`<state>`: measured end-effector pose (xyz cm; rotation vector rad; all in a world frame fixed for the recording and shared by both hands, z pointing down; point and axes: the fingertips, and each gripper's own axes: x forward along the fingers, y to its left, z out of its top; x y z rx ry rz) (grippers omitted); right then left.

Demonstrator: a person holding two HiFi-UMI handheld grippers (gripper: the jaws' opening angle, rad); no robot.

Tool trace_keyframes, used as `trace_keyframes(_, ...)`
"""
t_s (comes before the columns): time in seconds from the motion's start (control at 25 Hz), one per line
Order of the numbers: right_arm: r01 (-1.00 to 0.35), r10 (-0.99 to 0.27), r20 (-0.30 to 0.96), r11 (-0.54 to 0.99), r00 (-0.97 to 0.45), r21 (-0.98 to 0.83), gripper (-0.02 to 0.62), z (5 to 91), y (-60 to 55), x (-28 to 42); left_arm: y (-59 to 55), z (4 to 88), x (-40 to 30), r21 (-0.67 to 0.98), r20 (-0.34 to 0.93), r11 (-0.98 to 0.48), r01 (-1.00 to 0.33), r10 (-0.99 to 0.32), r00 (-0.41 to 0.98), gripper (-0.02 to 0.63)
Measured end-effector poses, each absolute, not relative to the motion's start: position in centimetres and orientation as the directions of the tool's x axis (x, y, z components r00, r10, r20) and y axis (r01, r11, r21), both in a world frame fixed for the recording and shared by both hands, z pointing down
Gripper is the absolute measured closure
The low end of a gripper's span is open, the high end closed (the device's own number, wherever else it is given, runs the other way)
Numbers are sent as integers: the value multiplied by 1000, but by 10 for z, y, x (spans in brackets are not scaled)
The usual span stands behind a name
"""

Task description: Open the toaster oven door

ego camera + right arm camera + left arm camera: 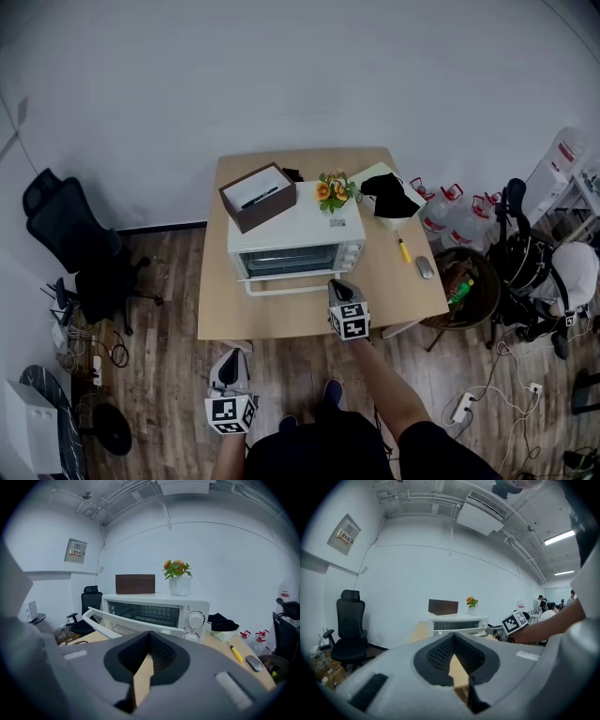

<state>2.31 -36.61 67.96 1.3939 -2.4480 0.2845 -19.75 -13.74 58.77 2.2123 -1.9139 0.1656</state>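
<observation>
The left gripper (231,353) hangs over the plank-patterned wooden floor (159,375), short of the surface's near edge. Its grey moulded jaws are together at the tips, and the dark ribbed pads hold nothing. Ahead of it the right gripper (339,284) reaches over the pale wooden surface (281,321). Its jaws are also together and hold nothing. Its tip is just beside the right end of the door handle (286,284), though I cannot tell whether they touch.

The toaster oven (309,228) is a white, boxy metal shape at the middle of the surface. Its glass door (281,262) leans out from the top, partly open, with the long white bar handle along its upper edge. In the right gripper view a wire rack shows inside, and round white knobs (195,619) sit on the right of the front.

On the oven's flat top lie an open dark-brown rectangular box (258,197) and orange flowers in a white vase (333,190). To the right, a crumpled black cloth (387,195), a slim yellow-handled tool (403,248) and a smooth grey mouse (425,267) lie on the surface. A black mesh-backed office chair (75,234) stands by the white wall at the left.
</observation>
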Motion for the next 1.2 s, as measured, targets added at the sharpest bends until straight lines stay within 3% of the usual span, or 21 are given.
trace_keyframes(1.2,-875,-817,356,485,-454,-2,586,695,-344,29,-151,599,-211,83,243,-153,-985,-955,169,611)
